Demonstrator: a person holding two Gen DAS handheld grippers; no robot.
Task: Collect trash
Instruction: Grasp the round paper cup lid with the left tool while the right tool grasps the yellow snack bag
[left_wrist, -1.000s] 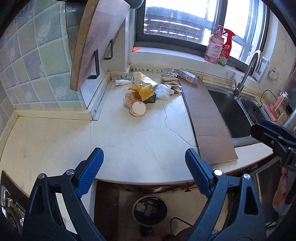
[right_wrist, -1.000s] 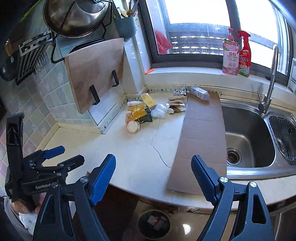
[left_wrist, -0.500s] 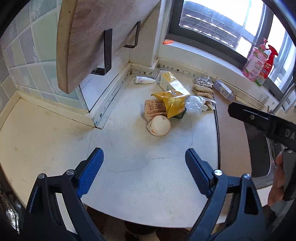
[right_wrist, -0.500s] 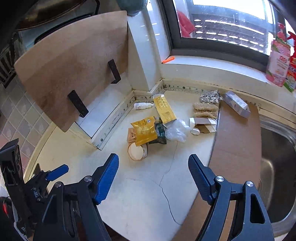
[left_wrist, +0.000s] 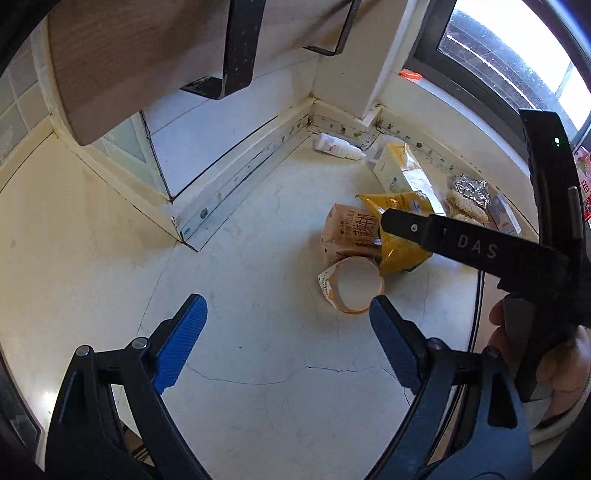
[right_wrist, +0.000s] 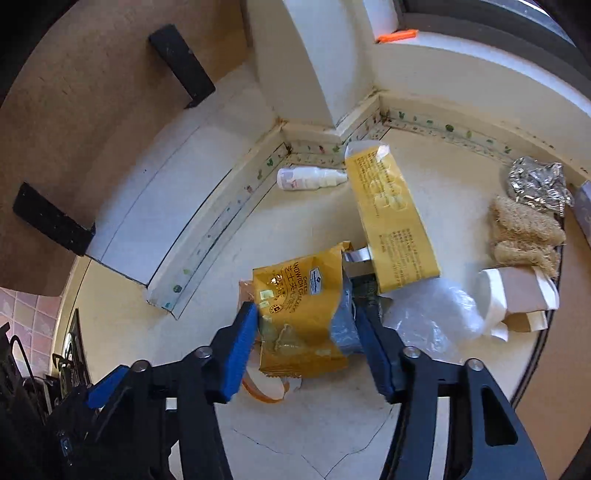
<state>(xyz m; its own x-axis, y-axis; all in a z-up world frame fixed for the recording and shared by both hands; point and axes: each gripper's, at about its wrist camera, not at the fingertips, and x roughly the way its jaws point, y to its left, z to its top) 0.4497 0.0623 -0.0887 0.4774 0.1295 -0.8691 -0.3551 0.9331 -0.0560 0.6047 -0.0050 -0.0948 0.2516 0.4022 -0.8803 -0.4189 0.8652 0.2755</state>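
A heap of trash lies on the pale counter (left_wrist: 258, 406) near the wall corner. On top is a yellow snack bag (right_wrist: 295, 288), over a brown packet (left_wrist: 347, 229) and a paper cup (left_wrist: 354, 284) lying on its side. My right gripper (right_wrist: 306, 310) points down with the bag between its blue pads, and its jaws are closing. The pads sit at the bag's two edges without a clear squeeze. My left gripper (left_wrist: 286, 301) hangs open over bare counter, its right fingertip just short of the cup.
A long yellow box (right_wrist: 391, 218), small white bottle (right_wrist: 310, 178), clear plastic (right_wrist: 432, 310), crumpled foil (right_wrist: 535, 181), a fibrous pad (right_wrist: 524, 229) and a torn paper cup (right_wrist: 517, 295) lie around. A wooden board (left_wrist: 147, 55) leans overhead at the left; cardboard (right_wrist: 554, 387) borders the right.
Both grippers have dropped toward the counter and come in close to the trash heap. The right jaws have narrowed around the yellow snack bag. The left jaws kept their width.
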